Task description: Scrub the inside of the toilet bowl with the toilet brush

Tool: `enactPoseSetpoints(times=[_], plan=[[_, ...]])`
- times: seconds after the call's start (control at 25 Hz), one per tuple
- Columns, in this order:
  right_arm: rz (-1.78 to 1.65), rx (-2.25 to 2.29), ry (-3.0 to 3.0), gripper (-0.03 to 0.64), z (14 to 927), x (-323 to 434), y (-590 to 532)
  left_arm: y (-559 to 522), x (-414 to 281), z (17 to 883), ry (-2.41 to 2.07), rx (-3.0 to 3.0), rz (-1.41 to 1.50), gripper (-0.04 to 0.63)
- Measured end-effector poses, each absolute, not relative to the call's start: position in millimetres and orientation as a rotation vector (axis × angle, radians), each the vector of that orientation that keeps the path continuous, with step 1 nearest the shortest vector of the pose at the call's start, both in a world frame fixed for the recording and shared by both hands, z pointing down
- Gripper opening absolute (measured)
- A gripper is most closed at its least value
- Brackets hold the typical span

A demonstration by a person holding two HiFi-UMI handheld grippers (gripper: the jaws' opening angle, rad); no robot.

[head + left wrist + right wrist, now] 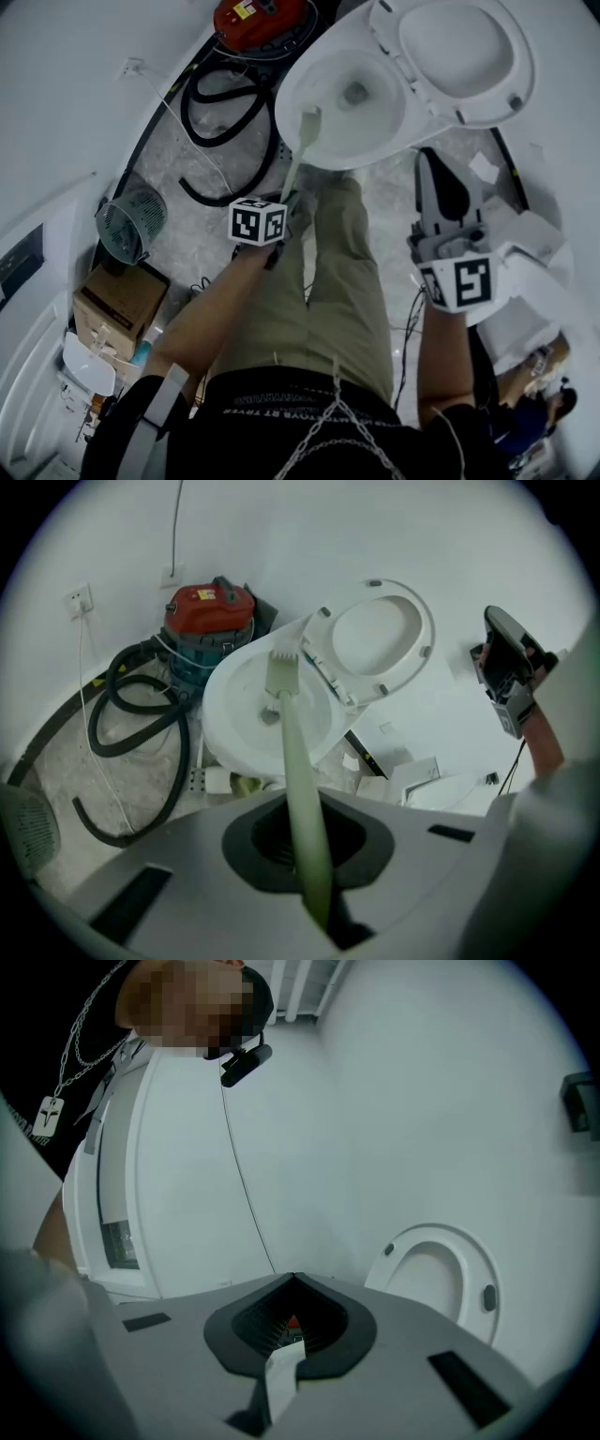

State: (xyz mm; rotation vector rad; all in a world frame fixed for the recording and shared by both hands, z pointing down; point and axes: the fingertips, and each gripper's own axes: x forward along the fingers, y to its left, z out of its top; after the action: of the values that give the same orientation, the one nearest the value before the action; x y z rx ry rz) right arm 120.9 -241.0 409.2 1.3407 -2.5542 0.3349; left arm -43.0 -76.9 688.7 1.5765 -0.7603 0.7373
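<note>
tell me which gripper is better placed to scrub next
Left: the left gripper is shut on the toilet brush, its head over the toilet bowl. The right gripper is shut, facing the wall.

the vacuum cleaner (258,21) is cut off by the head view's top edge. the near end of the brush handle (296,761) is buried between the closed jaws of the left gripper (307,850).

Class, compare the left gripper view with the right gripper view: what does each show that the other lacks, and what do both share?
Only the left gripper view: the left claw shut on the toilet brush, its head at the toilet bowl, plus a red vacuum and black hose. Only the right gripper view: the right claw shut on a white strip, and the person's chain pendant. Both: the raised toilet seat.
</note>
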Motion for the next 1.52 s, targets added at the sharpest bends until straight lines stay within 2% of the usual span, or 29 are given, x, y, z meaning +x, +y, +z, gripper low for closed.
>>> enactPoseSetpoints(times=[0.92, 1.52], plan=[[0.447, 1.130, -2.567, 0.002, 478.0, 137.3, -289.3, -128.1, -7.3, 792.5, -0.878, 1.132, 0.456, 0.001], [0.497, 1.169, -2.538, 0.002, 495.2, 168.1, -304.7, -177.7, 3.4, 822.6, -0.907, 1.173, 0.490, 0.002]])
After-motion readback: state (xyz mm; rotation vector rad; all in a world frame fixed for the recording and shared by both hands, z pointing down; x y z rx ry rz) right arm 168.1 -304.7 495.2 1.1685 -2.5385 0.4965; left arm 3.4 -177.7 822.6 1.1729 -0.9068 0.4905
